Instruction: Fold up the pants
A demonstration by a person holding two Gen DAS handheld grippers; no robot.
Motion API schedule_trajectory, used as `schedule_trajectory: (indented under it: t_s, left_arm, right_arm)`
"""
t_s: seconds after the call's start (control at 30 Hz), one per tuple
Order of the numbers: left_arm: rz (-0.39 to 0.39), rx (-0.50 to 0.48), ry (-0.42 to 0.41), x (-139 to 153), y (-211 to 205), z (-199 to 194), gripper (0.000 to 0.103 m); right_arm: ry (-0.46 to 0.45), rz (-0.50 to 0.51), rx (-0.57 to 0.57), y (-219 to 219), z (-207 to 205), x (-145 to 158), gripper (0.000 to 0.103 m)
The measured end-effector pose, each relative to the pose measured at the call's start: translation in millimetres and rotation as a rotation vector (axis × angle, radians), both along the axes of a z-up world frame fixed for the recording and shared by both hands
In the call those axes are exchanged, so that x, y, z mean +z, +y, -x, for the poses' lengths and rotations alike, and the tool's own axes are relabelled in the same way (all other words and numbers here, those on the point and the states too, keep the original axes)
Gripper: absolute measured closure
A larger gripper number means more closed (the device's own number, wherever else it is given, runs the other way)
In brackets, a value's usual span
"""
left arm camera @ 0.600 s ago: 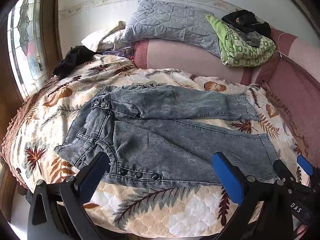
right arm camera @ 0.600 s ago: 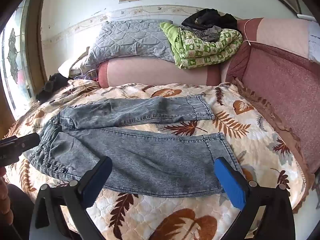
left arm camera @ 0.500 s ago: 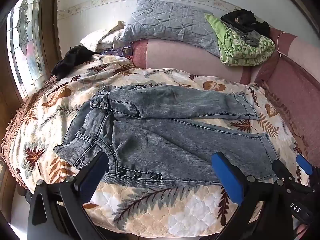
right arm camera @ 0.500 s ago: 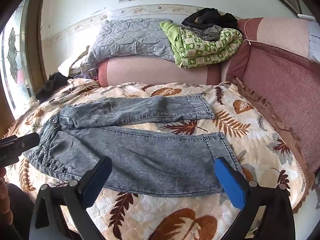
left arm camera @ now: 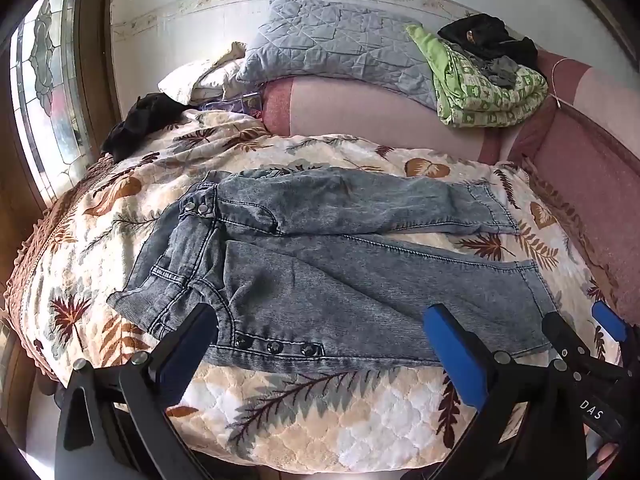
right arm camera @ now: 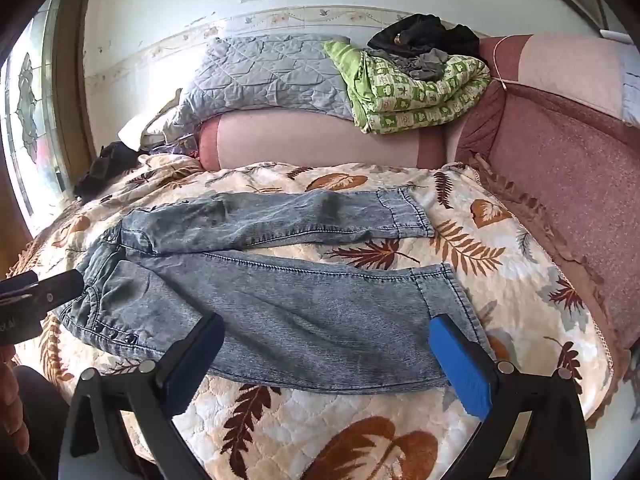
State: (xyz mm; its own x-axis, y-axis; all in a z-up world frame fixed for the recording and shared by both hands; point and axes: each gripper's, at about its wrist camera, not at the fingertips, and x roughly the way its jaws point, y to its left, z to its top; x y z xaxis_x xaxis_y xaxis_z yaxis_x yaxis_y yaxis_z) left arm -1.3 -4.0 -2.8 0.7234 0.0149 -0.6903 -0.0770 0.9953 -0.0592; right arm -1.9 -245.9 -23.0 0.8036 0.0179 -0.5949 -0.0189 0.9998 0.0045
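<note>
— Two legs of the jeans lay spread flat on the leaf-patterned quilt in the left wrist view, waistband toward the stained-glass window, cuffs toward the pink sofa arm. How did the left gripper stand?

— Released: its blue-padded fingers were wide apart over the near leg, holding nothing. The snap buttons sat between them at the near edge of the denim. The tip of the right gripper showed at the lower right, by the near cuff.

— And behind the jeans?

— A grey quilted blanket, a green patterned blanket with dark clothes on top, and a black garment by the window.

— What of the right wrist view?

— The jeans lay the same way, far leg angled away from the near one. The right gripper was also released, fingers parted above the near leg, one beside its cuff. The left gripper entered at the left edge, near the waistband; from there I could not tell its state.
</note>
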Motion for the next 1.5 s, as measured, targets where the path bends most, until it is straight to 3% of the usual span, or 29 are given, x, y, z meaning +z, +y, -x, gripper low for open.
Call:
schedule_trajectory:
  t_s: [1.5]
  left_arm:
    - [-0.076,0.035,0.003,1.5,-1.4,1.4,0.000]
  right_arm:
    - [0.011,0.014,0.010,2.2,-3.6,2.9,0.000]
